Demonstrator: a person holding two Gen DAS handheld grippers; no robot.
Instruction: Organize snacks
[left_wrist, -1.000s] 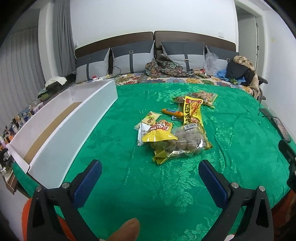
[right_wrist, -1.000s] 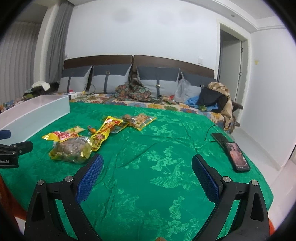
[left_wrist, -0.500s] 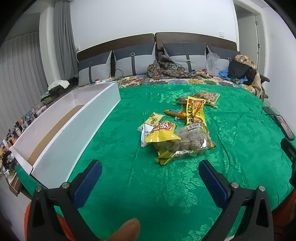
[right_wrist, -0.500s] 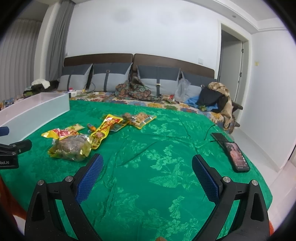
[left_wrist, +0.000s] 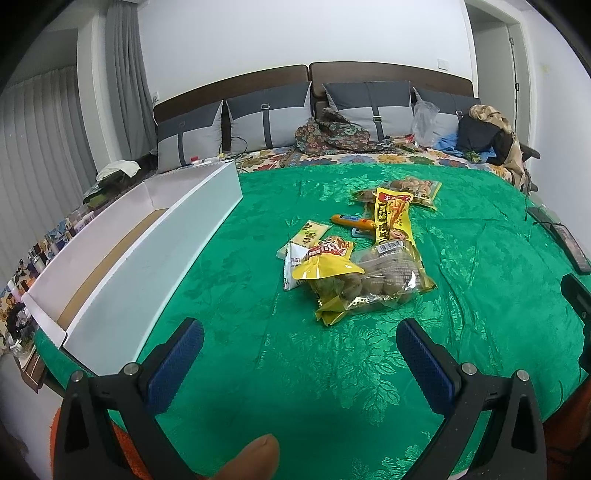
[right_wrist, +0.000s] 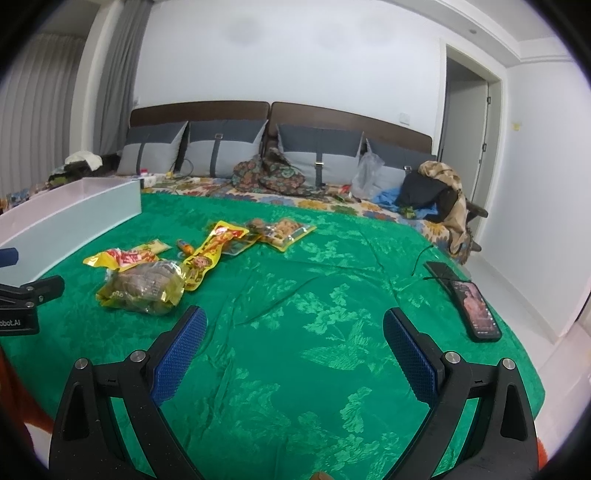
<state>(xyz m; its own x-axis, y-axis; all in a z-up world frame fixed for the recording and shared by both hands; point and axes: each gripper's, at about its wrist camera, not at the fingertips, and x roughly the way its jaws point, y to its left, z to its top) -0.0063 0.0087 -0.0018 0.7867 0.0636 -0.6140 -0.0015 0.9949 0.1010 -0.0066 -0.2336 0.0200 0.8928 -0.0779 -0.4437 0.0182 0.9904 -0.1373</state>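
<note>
Green brocade bedspread (left_wrist: 332, 369), snack pile mid-bed, right of a long white open box (left_wrist: 155, 251) lying along the left edge. Nothing between grippers and pile. Phone (right_wrist: 476, 308) with lit screen near right edge, dark flat device (right_wrist: 439, 271) with a cable just beyond it. Far end: four grey pillows against brown headboard, patterned cloth heap (left_wrist: 332, 134), clear plastic bag, dark bag with clothes at far right.

Left gripper (left_wrist: 299, 350) spread wide, nothing between the blue pads, hovering low over near edge of bed, aimed at the pile; thumb tip (left_wrist: 255, 458) at bottom of the left wrist view. Right gripper (right_wrist: 295, 338) likewise spread wide and empty, hovering over bare bedspread right of the pile, well apart from it; left gripper's body visible at the left edge of the right wrist view.

Snacks counted: seven visible. Clear bag of brown round pieces (left_wrist: 373, 284) nearest; yellow-red bag (left_wrist: 325, 260) lying partly on it; white packet (left_wrist: 293, 266) partly under that; pale yellow packet (left_wrist: 308, 234); long yellow packet (left_wrist: 391, 218); orange tube (left_wrist: 351, 220); clear bag with yellow trim (left_wrist: 413, 188) farthest. Labels unreadable.
</note>
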